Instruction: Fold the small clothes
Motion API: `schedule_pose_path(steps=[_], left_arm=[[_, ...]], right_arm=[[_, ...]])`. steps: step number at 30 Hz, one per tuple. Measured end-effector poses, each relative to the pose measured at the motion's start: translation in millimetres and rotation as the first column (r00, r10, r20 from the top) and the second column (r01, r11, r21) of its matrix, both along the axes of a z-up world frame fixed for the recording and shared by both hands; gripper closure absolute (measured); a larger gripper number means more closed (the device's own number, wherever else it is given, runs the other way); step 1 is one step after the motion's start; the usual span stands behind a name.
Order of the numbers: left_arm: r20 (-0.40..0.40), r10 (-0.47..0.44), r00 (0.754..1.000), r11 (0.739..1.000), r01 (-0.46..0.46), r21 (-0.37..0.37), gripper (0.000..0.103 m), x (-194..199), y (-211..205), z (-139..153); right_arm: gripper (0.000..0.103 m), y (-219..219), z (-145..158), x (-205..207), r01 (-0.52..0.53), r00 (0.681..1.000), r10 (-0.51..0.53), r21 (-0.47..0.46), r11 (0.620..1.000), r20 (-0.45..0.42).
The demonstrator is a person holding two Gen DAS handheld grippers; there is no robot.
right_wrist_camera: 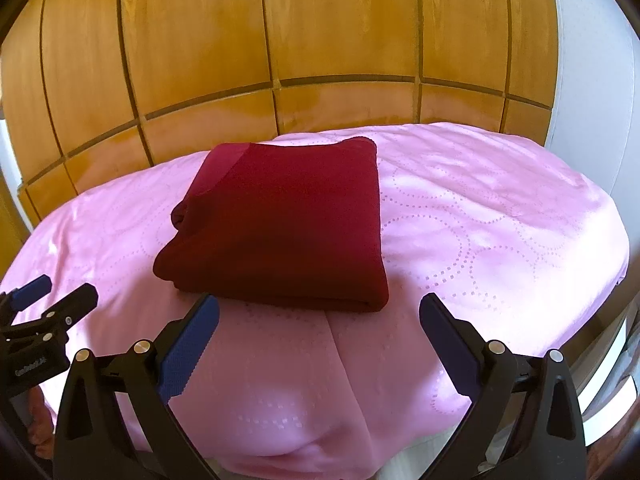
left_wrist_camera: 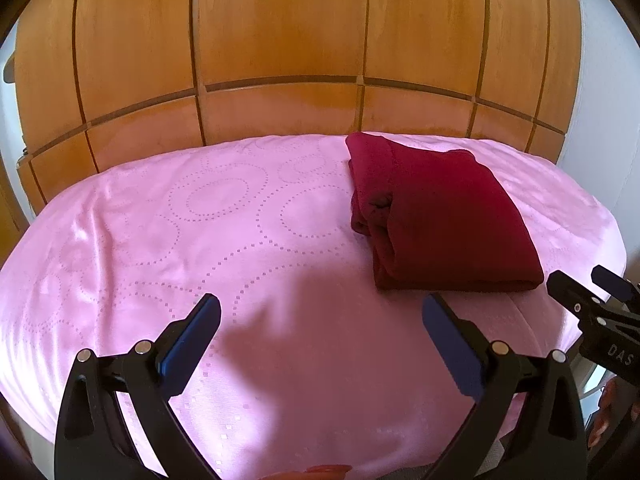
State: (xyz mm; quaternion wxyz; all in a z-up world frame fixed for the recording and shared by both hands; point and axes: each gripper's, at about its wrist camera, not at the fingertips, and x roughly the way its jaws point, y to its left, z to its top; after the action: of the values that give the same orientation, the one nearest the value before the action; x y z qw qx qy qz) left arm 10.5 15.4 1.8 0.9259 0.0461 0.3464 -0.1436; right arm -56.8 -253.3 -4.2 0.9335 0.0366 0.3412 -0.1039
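Note:
A dark red garment [left_wrist_camera: 436, 216] lies folded into a thick rectangle on the pink bedspread [left_wrist_camera: 200, 240]; it also shows in the right wrist view [right_wrist_camera: 280, 224]. My left gripper [left_wrist_camera: 322, 312] is open and empty, hovering over bare bedspread to the left of and nearer than the garment. My right gripper [right_wrist_camera: 320, 312] is open and empty, just in front of the garment's near edge, not touching it. The right gripper shows at the right edge of the left wrist view [left_wrist_camera: 588, 292], and the left gripper at the left edge of the right wrist view [right_wrist_camera: 56, 292].
The pink bedspread [right_wrist_camera: 500, 220] with dotted circle patterns covers a bed. A wooden panelled wardrobe [left_wrist_camera: 280, 40] stands behind it. A white wall [right_wrist_camera: 592, 60] is at the right. The bed's near edge drops off below the grippers.

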Motion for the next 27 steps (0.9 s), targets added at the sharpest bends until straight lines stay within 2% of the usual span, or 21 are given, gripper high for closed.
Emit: schedule_pose_path(steps=[11,27], left_arm=[[-0.037,0.000,0.999,1.000,0.000,-0.009,0.002,4.0,-0.4,-4.0],[-0.052,-0.001,0.999,1.000,0.001,-0.002,0.002,4.6,-3.8,-6.1]], right_arm=[[0.004,-3.0,-1.1,2.9,0.008,1.000,-0.008,0.002,1.000,-0.003],[0.004,-4.8,-1.3,5.7,0.002,1.000,-0.002,0.007,1.000,-0.005]])
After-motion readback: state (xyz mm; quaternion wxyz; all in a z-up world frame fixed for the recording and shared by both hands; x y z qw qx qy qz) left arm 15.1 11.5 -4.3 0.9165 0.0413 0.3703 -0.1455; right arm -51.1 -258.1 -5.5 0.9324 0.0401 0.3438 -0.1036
